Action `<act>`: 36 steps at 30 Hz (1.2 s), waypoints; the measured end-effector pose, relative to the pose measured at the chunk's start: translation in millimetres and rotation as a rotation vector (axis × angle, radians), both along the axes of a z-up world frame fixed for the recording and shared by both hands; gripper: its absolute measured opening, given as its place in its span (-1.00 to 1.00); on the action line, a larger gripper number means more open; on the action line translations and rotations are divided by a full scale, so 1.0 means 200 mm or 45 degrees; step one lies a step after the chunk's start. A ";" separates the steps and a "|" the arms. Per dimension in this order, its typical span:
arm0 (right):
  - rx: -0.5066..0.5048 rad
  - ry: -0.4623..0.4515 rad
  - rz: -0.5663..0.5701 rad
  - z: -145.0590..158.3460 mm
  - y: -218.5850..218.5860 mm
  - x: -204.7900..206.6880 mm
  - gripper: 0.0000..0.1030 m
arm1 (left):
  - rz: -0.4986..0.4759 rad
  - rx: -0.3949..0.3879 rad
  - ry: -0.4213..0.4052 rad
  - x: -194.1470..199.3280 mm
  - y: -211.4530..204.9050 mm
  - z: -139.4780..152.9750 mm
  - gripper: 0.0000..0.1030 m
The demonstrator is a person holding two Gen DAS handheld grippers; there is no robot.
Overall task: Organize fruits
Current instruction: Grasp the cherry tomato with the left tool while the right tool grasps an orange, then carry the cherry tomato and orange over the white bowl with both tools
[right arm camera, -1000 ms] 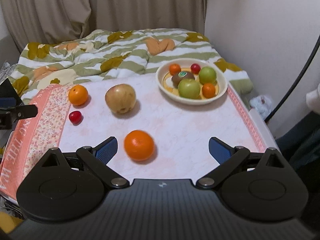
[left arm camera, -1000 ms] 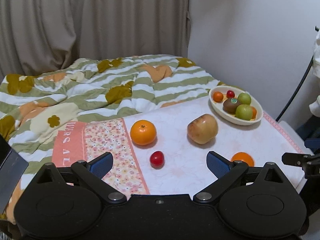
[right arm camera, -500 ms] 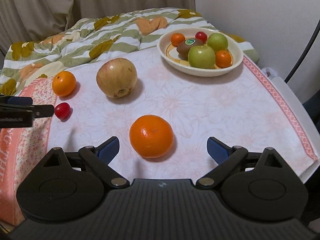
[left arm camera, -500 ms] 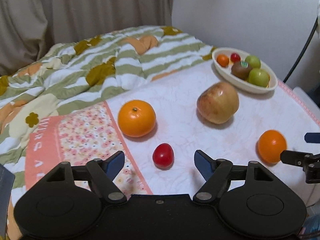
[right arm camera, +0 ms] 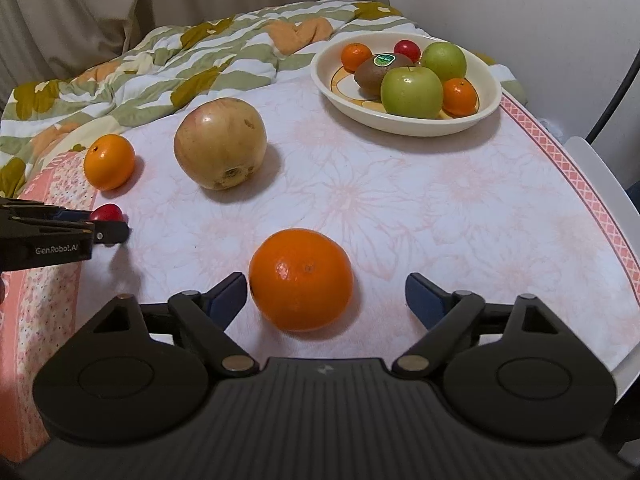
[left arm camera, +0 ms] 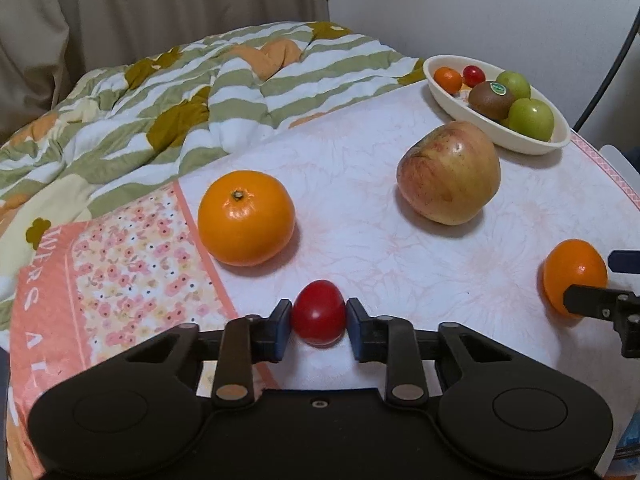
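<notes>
Left wrist view: left claw (left arm camera: 319, 326) clamped on a small red tomato (left arm camera: 319, 312) at 6 o'clock, blue pads (left arm camera: 282, 328) pressing both sides, having just closed in. An orange (left arm camera: 246, 218) at 10 o'clock of the tomato, on the worktop (left arm camera: 360, 240); a large apple (left arm camera: 449, 172) toward 1 o'clock. Cream bowl (left arm camera: 532, 142) at 2 o'clock, holding fruit. A second orange (left arm camera: 574, 274) at 3 o'clock, beside the right claw's tips. Striped quilt (left arm camera: 180, 100) beyond.

Right wrist view: right claw (right arm camera: 326, 298) spread wide, holding nothing; the second orange (right arm camera: 301, 280) between the fingers, close to the left one, clear of the other. Apple (right arm camera: 220, 142) at 11 o'clock, bowl (right arm camera: 490, 108) at 1 o'clock. Left claw (right arm camera: 108, 226) at 9 o'clock on the tomato (right arm camera: 106, 212).
</notes>
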State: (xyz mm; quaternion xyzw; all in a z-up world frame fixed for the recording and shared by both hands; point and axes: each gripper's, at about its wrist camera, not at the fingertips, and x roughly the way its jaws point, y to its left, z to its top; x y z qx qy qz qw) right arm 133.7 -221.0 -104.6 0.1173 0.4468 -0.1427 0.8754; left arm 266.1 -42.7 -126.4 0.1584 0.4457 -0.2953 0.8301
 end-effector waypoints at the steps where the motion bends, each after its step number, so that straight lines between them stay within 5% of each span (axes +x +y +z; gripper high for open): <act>1: 0.002 -0.001 0.002 0.00 0.00 0.00 0.92 | 0.005 -0.006 0.006 0.00 0.00 0.00 -0.38; 14: -0.003 0.003 0.059 -0.03 0.05 0.07 0.46 | 0.068 -0.025 0.021 -0.05 0.09 0.01 -0.39; 28: -0.021 -0.056 0.104 0.10 0.10 0.01 0.44 | 0.154 -0.138 -0.020 -0.24 0.23 0.19 -0.39; 36: -0.018 -0.109 0.128 0.29 0.12 -0.10 0.44 | 0.192 -0.249 -0.105 -0.38 0.27 0.38 -0.39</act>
